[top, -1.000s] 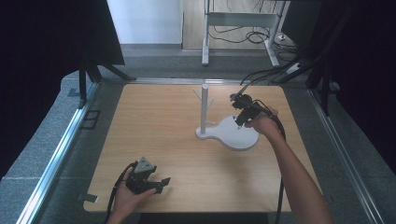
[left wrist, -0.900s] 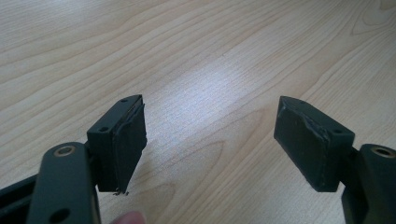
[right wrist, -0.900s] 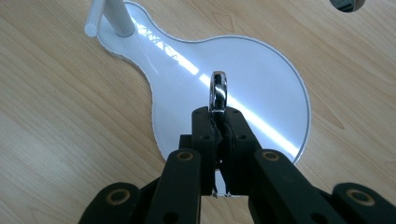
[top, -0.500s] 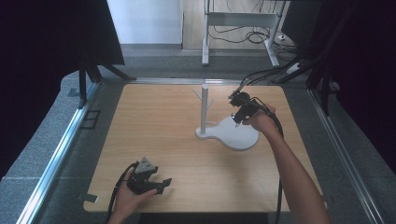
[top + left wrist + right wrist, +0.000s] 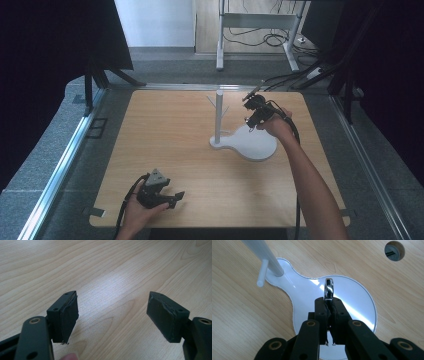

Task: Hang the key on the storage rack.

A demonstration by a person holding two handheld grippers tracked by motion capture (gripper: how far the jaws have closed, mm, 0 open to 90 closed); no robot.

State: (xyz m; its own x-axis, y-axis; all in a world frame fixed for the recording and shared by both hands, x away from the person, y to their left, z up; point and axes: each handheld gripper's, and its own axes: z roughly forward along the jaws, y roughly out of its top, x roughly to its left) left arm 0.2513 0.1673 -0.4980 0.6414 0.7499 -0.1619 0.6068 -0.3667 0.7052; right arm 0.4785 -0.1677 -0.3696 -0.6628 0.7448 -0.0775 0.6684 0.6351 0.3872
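At about 7 o'clock on the high view, nearest the person, the left gripper (image 5: 175, 196) lies low over the wooden table (image 5: 165, 135), held in a hand at the near edge. In the left gripper view its jaws stand wide apart with nothing but pale wood grain between them, so it is released and holding nothing.

Farther on, at about 2 o'clock from the table's middle, the right gripper (image 5: 248, 109) is held up over the white jewellery stand (image 5: 252, 144), a forearm reaching to it from the bottom right. In the right gripper view the jaws are clenched tight on a small silver ring (image 5: 328, 288), which sticks up edge-on from between the pads (image 5: 322, 305). The ring sits above the round dish part of the stand's base, apart from the post (image 5: 263, 253). The post rises upright from the narrow end of the base, at about 10 o'clock from the ring, with short pegs (image 5: 261, 275) branching off it.

A round cable hole (image 5: 394, 250) is cut in the tabletop at about 1 o'clock in that view.

Beyond the table's far edge lies grey carpet (image 5: 165, 67), then a white metal frame (image 5: 257, 22) with loose cables (image 5: 250, 37) on the floor at 12 o'clock. Dark curtains (image 5: 45, 45) hang at both sides.
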